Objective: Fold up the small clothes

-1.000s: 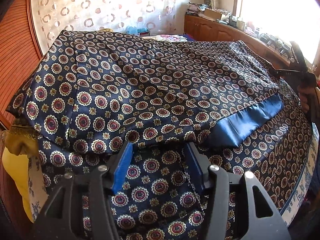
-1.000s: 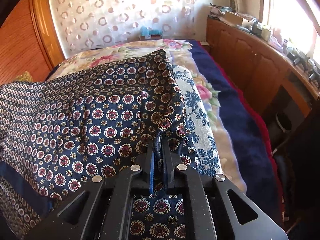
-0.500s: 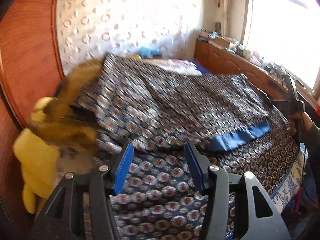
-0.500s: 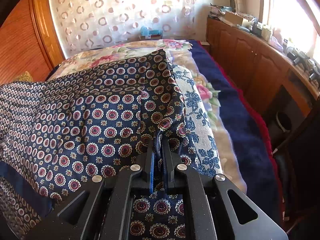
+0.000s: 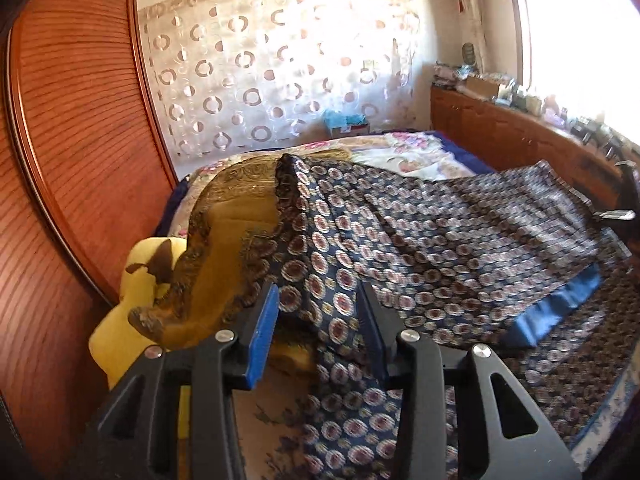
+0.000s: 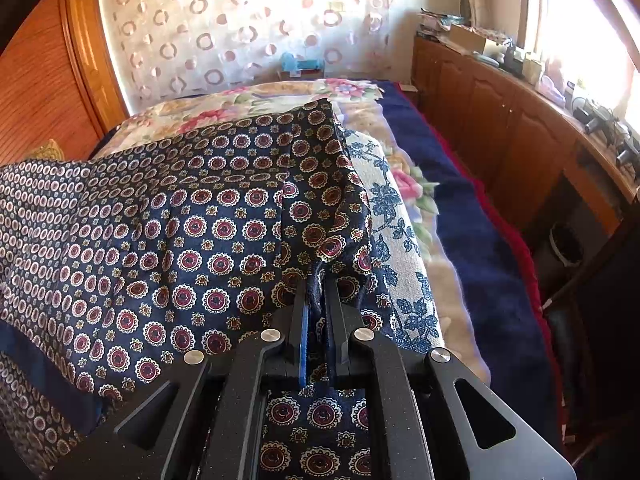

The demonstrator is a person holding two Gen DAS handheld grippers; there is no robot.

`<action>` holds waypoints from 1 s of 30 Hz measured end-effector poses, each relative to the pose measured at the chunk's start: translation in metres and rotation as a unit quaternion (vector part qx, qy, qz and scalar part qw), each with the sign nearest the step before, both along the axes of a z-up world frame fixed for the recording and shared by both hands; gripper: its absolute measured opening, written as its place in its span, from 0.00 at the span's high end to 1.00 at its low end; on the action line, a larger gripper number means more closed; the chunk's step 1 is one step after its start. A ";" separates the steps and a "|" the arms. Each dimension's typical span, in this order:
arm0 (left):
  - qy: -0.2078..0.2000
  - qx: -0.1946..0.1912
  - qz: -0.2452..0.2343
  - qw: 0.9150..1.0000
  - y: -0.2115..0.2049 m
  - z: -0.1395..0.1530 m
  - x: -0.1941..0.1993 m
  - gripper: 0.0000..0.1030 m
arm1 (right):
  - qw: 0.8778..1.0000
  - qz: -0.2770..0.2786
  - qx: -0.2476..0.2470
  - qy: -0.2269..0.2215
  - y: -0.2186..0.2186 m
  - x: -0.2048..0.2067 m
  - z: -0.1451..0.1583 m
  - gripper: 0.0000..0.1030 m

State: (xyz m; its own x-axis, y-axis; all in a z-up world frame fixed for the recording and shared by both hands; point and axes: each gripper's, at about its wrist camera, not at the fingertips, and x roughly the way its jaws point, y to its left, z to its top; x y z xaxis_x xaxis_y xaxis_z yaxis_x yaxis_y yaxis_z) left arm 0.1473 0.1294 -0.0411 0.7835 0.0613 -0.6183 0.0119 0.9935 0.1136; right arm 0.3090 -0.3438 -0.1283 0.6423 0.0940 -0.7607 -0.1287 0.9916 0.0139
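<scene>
Navy silky medallion-print garment point(image 5: 460, 240) spread on bed, now lifted at left edge, mustard patterned cloth point(image 5: 224, 248) exposed beneath. Left claw point(image 5: 316, 320) wide open around raised fold, not clamped. Right claw point(image 6: 316, 300) pinched tight on garment's right edge. Fold-over likely starting.

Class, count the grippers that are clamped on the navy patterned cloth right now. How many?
1. The right gripper is shut on the cloth at its near right corner. The left gripper stands open, cloth draped between its jaws.
</scene>
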 end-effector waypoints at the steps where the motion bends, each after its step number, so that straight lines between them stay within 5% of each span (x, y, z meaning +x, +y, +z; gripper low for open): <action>1: 0.006 0.007 0.003 1.000 0.000 -0.003 0.005 0.62 | 1.000 0.000 0.000 0.000 0.000 0.000 0.000 0.96; 10: 0.037 0.018 0.010 0.999 0.011 -0.018 0.025 0.62 | 1.000 0.000 0.000 0.000 0.001 0.000 0.000 0.96; 15: 0.036 0.057 0.003 0.998 0.000 -0.018 0.025 0.93 | 1.000 0.000 -0.001 0.000 0.001 0.000 0.000 0.96; 18: 0.030 0.052 -0.004 0.998 -0.004 -0.012 0.023 0.99 | 1.000 0.000 -0.001 0.000 0.001 0.000 0.000 0.96; 23: -0.014 0.010 -0.017 1.000 -0.012 0.018 0.006 1.00 | 1.000 0.000 -0.001 0.000 0.001 0.000 0.000 0.96; 30: -0.035 0.024 -0.048 0.998 -0.038 0.043 -0.005 1.00 | 1.000 0.000 -0.001 0.000 0.001 0.000 -0.001 0.96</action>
